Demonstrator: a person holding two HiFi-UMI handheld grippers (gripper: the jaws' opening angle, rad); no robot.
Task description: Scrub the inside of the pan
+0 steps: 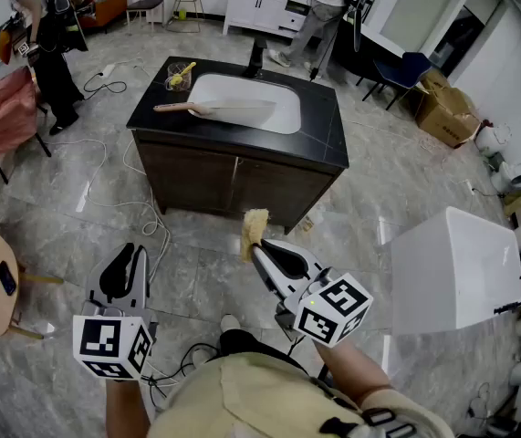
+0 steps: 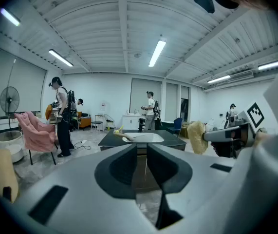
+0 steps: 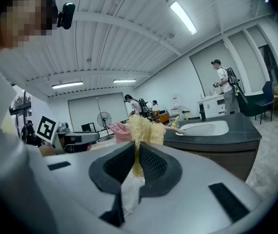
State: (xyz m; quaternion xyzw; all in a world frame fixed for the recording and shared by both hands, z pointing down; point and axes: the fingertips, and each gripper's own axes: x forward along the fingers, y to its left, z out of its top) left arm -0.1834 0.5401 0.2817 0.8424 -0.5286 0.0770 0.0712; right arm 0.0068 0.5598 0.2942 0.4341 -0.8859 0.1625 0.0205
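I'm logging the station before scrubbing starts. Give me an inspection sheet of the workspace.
Surface: black countertop with white sink basin.
Job's things: pan lies across the basin, wooden handle pointing left; yellowish sponge in the right gripper.
Clutter: clear container holding something yellow, on the countertop's back left.
Grippers: left gripper empty, jaws slightly apart; right gripper shut on the sponge.
Cables: white cable loops on the floor left of the cabinet.
Surroundings: person at back left, person at back right, pink chair, cardboard box, white box at right.
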